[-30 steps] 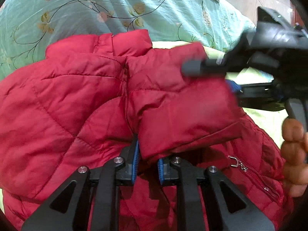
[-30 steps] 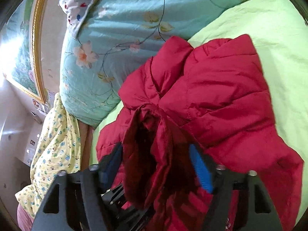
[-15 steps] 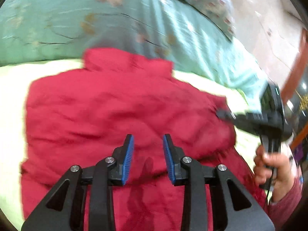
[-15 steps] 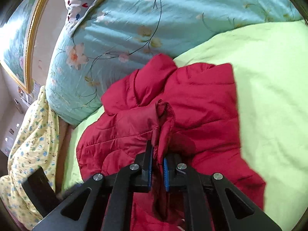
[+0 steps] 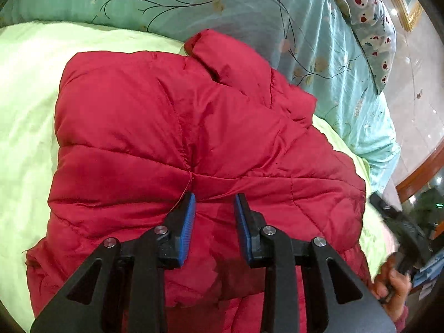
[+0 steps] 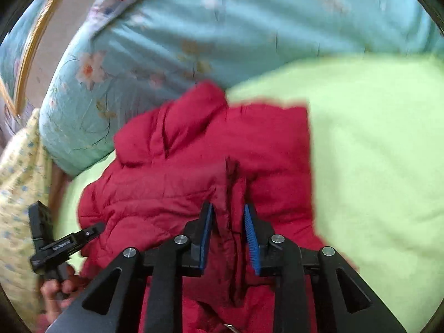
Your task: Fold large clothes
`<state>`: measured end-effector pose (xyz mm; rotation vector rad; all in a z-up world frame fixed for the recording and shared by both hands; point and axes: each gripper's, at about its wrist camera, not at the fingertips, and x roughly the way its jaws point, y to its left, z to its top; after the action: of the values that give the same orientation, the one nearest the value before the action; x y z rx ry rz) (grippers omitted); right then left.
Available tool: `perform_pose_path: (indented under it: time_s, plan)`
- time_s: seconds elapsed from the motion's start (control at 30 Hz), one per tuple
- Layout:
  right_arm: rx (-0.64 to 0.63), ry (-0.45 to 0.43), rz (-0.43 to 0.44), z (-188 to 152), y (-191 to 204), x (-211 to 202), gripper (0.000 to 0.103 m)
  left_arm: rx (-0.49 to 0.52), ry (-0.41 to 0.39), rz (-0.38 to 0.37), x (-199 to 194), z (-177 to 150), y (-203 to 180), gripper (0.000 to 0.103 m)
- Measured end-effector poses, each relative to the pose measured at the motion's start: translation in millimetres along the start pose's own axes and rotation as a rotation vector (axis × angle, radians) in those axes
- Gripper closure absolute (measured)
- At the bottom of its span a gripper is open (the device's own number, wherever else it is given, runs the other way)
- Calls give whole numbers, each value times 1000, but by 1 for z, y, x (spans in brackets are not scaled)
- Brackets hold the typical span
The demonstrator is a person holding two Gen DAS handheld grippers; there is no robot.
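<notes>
A red quilted puffer jacket [image 5: 194,144] lies on a pale green bedsheet [image 5: 25,105], its long axis running from the near hem to the stand-up collar [image 5: 219,47], which points away toward a teal floral quilt [image 5: 249,8]. The left gripper [image 5: 215,222] hovers over the jacket's lower part, jaws slightly spread with nothing between them. The right gripper [image 6: 227,230] has just been opening, and a raised fold of red fabric [image 6: 234,183] stands between its parted blue pads [image 6: 251,236].
</notes>
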<state>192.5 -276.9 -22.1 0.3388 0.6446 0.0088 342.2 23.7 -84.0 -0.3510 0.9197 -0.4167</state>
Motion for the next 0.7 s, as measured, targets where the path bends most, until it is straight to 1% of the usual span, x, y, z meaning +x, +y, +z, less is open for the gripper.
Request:
perform_pose_path:
  time_s: [0.03, 0.1, 0.13, 0.17, 0.2, 0.27, 0.37, 0.4, 0.47, 0.53, 0.6, 0.63, 0.7]
  plan:
    - [-29, -25, 1, 0, 8, -6, 77, 8, -5, 14, 1, -1, -2, 75]
    - [-105, -45, 4, -2, 30, -10, 75, 22, -10, 32, 2, -2, -6, 75]
    - [-132, -29, 17, -3, 38, -6, 74, 25, -12, 37, 0, -2, -5, 75]
    - [-163, 14, 56, -6, 48, 3, 74, 29, -12, 41, -1, -2, -4, 75]
    - [-177, 49, 72, -9, 55, 14, 75, 33, -12, 45, -1, -2, -5, 75]
    - [-205, 103, 49, -18, 61, 33, 75, 37, -12, 44, -2, -2, -4, 75]
    - [-194, 171, -21, -29, 55, 62, 76, 64, -5, 39, -7, -3, -6, 75]
    - [-180, 185, -36, -33, 48, 71, 78, 77, -3, 38, -12, -5, -6, 75]
    - [-130, 202, -16, -35, 35, 81, 81, 71, -11, 34, -23, -7, -6, 75]
    - [-102, 210, -10, -35, 30, 85, 84, 59, -38, 32, -38, -8, -3, 75]
    - [-95, 211, -8, -36, 29, 87, 85, 59, -61, 56, -47, -8, 0, 75]
    - [-95, 210, -7, -36, 28, 88, 85, 58, -55, 68, -47, -8, 2, 75]
    - [-88, 208, -2, -37, 27, 88, 85, 49, -14, 78, -37, -9, 10, 75]
